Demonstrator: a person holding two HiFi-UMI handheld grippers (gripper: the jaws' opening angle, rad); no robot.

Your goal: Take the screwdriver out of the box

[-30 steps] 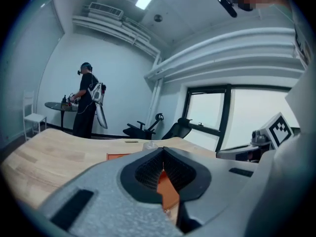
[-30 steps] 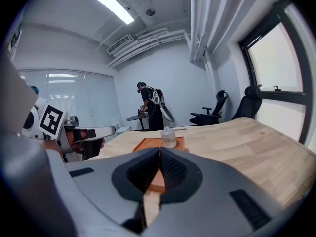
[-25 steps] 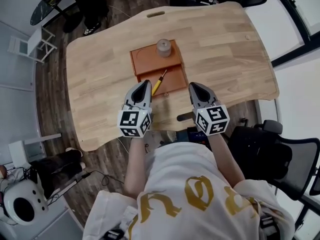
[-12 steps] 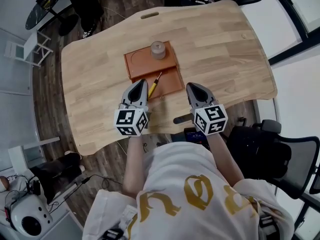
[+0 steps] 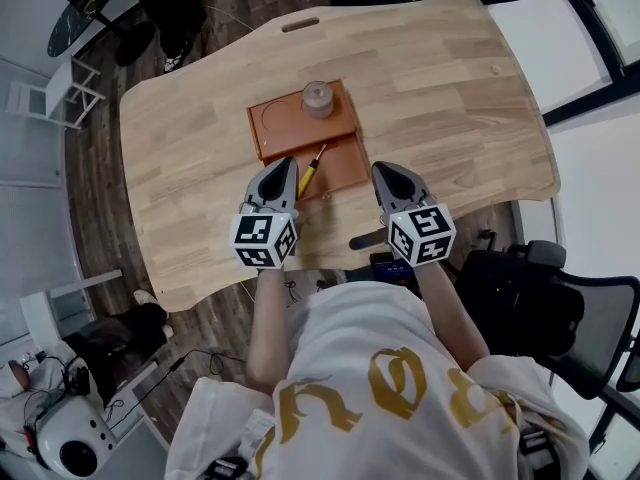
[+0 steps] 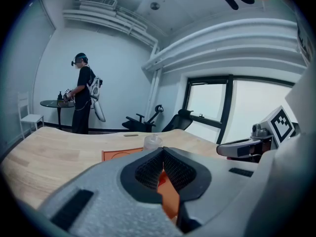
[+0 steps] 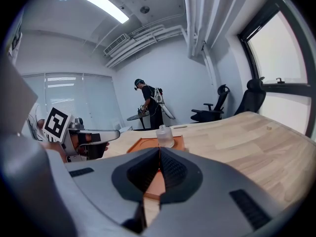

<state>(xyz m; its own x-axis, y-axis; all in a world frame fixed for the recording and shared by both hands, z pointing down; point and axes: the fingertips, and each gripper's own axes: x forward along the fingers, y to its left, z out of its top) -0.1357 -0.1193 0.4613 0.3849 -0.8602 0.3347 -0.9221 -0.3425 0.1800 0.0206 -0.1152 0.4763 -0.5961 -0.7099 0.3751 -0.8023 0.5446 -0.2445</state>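
Observation:
A shallow orange-brown box (image 5: 290,128) lies on the wooden table (image 5: 450,98). A screwdriver (image 5: 311,173) with a yellow handle lies slanted in the box's near compartment. A small clear jar (image 5: 318,98) stands at the box's far edge. My left gripper (image 5: 284,162) hovers shut and holding nothing just left of the screwdriver, at the box's near left corner. My right gripper (image 5: 381,167) is shut with nothing in it, just right of the box's near right corner. The left gripper (image 6: 163,149) and right gripper (image 7: 159,148) each look across the box (image 6: 118,155) (image 7: 148,144) to the jar (image 6: 153,142) (image 7: 164,135).
A black office chair (image 5: 540,298) stands to my right, behind the table's near edge. A person (image 6: 83,100) (image 7: 148,102) stands at a round table across the room, with more office chairs (image 7: 217,105) near the window. A slot (image 5: 300,25) is cut in the table's far edge.
Both grippers have sunk a little toward the table near the box's front edge. Their jaws stay shut and the screwdriver has not moved.

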